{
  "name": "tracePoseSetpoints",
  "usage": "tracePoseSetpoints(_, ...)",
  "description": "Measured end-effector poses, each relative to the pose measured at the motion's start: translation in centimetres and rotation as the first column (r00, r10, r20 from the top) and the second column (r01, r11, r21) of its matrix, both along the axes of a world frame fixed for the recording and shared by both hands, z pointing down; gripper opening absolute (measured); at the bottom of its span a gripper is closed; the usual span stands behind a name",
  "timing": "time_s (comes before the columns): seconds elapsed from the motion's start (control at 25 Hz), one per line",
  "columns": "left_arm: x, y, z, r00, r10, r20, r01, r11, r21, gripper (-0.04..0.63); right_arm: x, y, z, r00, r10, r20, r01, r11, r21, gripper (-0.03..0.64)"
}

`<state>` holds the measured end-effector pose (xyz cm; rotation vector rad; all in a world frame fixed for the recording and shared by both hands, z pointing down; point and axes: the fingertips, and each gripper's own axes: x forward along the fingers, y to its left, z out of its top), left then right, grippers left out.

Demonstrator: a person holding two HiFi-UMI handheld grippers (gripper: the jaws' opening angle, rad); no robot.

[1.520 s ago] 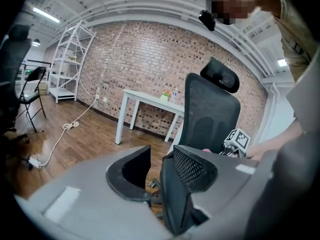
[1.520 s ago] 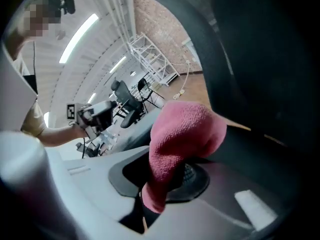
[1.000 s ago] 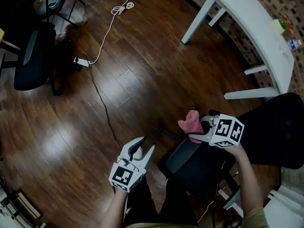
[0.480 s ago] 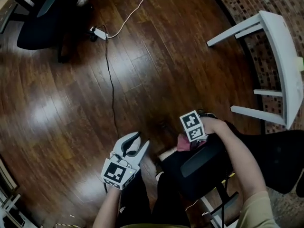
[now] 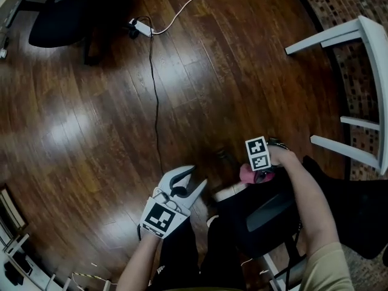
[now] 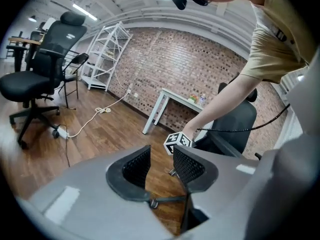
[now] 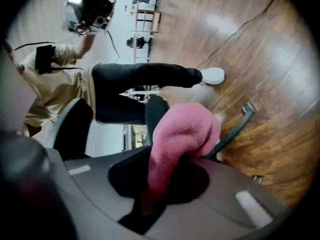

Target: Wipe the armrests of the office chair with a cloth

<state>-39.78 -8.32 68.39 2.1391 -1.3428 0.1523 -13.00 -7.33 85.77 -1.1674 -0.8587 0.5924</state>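
In the head view my right gripper is shut on a pink cloth, low beside the front end of the black office chair's armrest; whether cloth and armrest touch is hidden. In the right gripper view the cloth bulges out from between the jaws of this gripper and hides the pads. My left gripper hovers over the floor left of the chair. The left gripper view shows that gripper with a narrow gap between its jaws and nothing in it.
A white table stands at the right. A second black office chair is at the far left, with a power strip and its cable running across the wood floor. The person's leg and white shoe are close by.
The right gripper has sunk and tipped over with the pink cloth, from above the chair down to the armrest's front end. The left gripper has shifted a little and stayed the same width.
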Motion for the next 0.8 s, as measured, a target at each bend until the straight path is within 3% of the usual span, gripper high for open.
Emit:
tracePoseSetpoints(0.08,1.0,-0.5,1.2,0.999,0.048,0.008,-0.048,0.999,0.013,0.133,0.5,-1.0,2.6,0.999,0.027,-0.018,-0.026,0.998,0.052,0.071)
tracePoseSetpoints(0.28,3.8,-0.4,3.3,0.991,0.131,0.021,-0.132,0.991,0.005,0.133,-0.4,-1.4,3.8,0.986,0.165,-0.009,-0.165,0.986,0.019,0.086)
tracePoseSetpoints(0.52,6.5,-0.3,2.4,0.989,0.147,-0.012,-0.147,0.989,-0.008,0.132,-1.2,-3.1,3.9,0.904,0.419,0.083,-0.425,0.903,0.065,0.083)
tracePoseSetpoints(0.68,7.3,-0.8,1.7,0.989,0.148,-0.017,-0.148,0.989,-0.002,0.129,-2.0,-7.5,2.7,0.891,0.369,0.266,-0.419,0.893,0.164,0.065)
tracePoseSetpoints(0.8,7.9,-0.6,1.7,0.989,0.144,-0.028,-0.144,0.989,-0.013,0.127,-4.5,-7.3,-4.0,0.825,0.451,0.341,-0.473,0.881,-0.022,0.066)
